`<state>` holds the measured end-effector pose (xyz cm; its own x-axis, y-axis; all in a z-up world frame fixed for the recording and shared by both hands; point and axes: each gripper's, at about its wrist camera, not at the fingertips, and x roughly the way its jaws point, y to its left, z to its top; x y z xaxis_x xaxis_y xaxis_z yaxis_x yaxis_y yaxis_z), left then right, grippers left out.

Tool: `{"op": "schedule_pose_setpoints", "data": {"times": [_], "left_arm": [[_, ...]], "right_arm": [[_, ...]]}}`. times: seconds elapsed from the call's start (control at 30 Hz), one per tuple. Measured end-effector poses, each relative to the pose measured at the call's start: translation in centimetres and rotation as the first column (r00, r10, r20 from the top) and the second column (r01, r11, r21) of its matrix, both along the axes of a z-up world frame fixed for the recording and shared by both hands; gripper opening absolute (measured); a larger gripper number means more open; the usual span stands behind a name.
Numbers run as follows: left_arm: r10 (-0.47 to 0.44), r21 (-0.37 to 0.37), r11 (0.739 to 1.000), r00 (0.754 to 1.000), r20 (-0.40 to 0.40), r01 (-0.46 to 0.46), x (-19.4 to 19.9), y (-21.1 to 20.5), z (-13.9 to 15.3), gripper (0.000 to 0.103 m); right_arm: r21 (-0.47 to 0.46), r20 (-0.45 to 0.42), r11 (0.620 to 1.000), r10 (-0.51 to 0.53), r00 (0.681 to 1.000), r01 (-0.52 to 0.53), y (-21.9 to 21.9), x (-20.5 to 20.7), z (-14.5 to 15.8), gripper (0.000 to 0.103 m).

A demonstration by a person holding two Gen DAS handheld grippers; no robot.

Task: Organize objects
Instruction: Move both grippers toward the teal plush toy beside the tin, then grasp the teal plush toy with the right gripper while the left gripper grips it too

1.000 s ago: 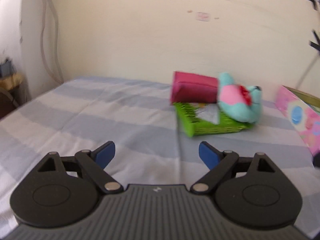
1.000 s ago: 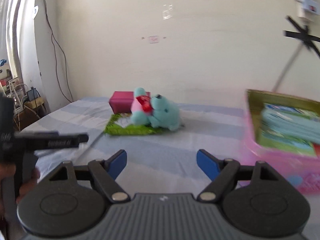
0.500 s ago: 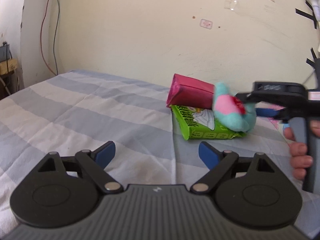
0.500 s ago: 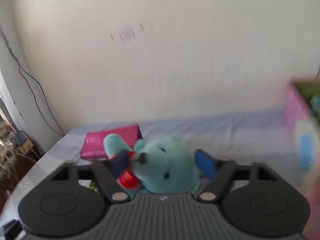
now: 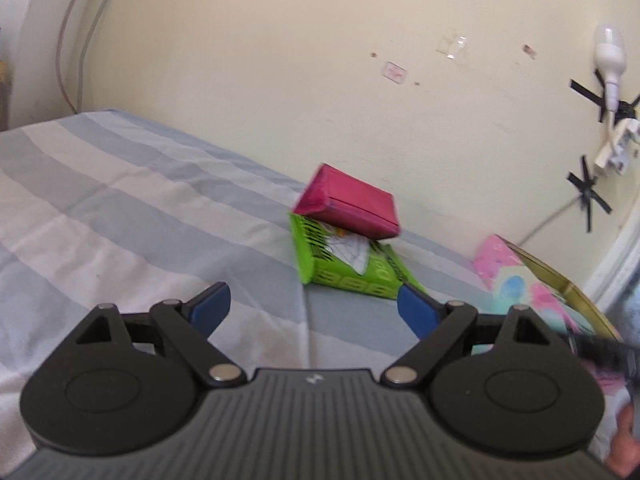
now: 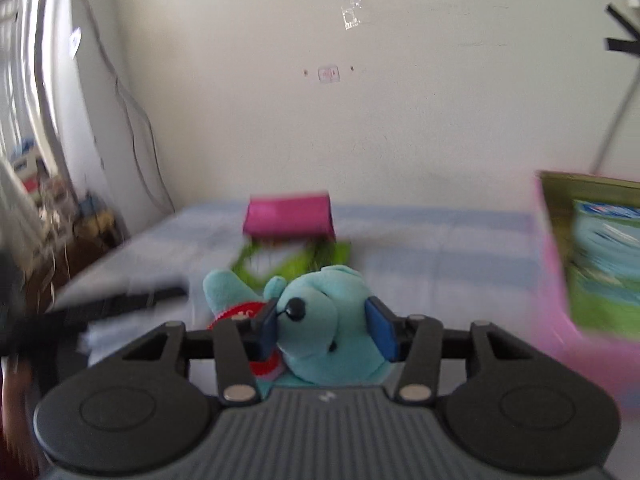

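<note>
My right gripper point(image 6: 325, 330) is shut on a teal plush bear point(image 6: 328, 320) with a red and pink front, held above the bed. My left gripper point(image 5: 314, 307) is open and empty over the striped bed. A magenta box point(image 5: 352, 202) leans on a green packet point(image 5: 348, 264) near the wall; both also show in the right wrist view, the box point(image 6: 290, 214) behind the packet point(image 6: 296, 260). A pink box point(image 6: 588, 264) with packets inside stands at the right; it also shows in the left wrist view point(image 5: 532, 280).
The bed has a blue and white striped sheet point(image 5: 120, 208). A cream wall point(image 5: 320, 80) runs behind it, with a taped bulb and cable point(image 5: 608, 60) at the right. Clutter and cables point(image 6: 60, 208) stand off the bed's left side.
My right gripper closed on the teal plush bear and lifted it off the green packet, drawing back toward the pink box. My left gripper stayed open and swung its view a little.
</note>
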<state>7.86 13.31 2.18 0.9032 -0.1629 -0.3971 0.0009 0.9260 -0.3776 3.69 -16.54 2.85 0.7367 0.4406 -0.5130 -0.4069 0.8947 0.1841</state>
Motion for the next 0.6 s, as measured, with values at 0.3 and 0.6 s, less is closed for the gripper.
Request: {"op": "schedule_pose_setpoints", "data": {"times": [0.3,0.6], "left_arm": [[-0.179,0.005,0.984,0.984,0.001,0.179,-2.3,-4.7,1.0,0.092],[-0.332,-0.117,0.94,0.939,-0.093,0.321,-5.1,-8.3,0.8,0.092]], "right_arm": [[-0.06,0.069,0.987,-0.143,0.987,0.147,-3.1,-8.2,-1.4,0.068],[0.043,0.121,0.994,-0.107,0.987,0.102,-6.2,-9.8,-0.8,0.083]]}}
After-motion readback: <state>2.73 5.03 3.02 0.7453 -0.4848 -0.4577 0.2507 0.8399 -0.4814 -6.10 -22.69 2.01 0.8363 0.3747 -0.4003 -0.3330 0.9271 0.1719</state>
